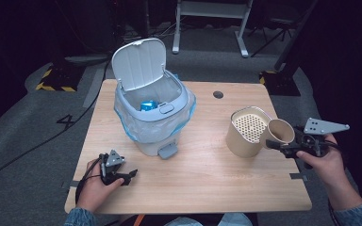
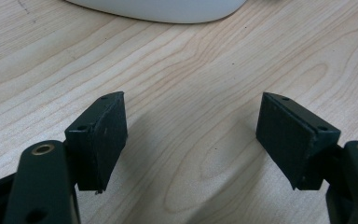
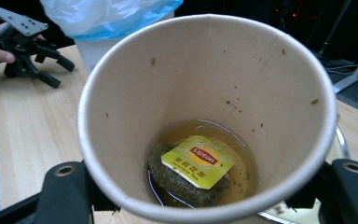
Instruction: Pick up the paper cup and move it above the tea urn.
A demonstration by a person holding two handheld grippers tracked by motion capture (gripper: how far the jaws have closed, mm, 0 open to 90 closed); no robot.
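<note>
My right gripper (image 1: 274,141) is shut on a tan paper cup (image 1: 281,131), which is tipped toward a tan canister (image 1: 240,141) with a perforated strainer top (image 1: 249,127). In the right gripper view the jaws of my right gripper (image 3: 209,186) press the cup (image 3: 205,70) on both sides. Inside it lie a wet tea bag with a yellow tag (image 3: 198,161) and a little brown tea. My left gripper (image 1: 125,176) rests low at the table's front left, open. In the left gripper view nothing lies between the jaws of my left gripper (image 2: 191,140).
A white pedal bin (image 1: 153,127) with a blue liner stands at the back middle of the wooden table (image 1: 202,183), lid (image 1: 139,63) up, something blue (image 1: 147,106) inside. Its pedal (image 1: 168,150) faces the front. A cable hole (image 1: 218,94) lies behind the canister.
</note>
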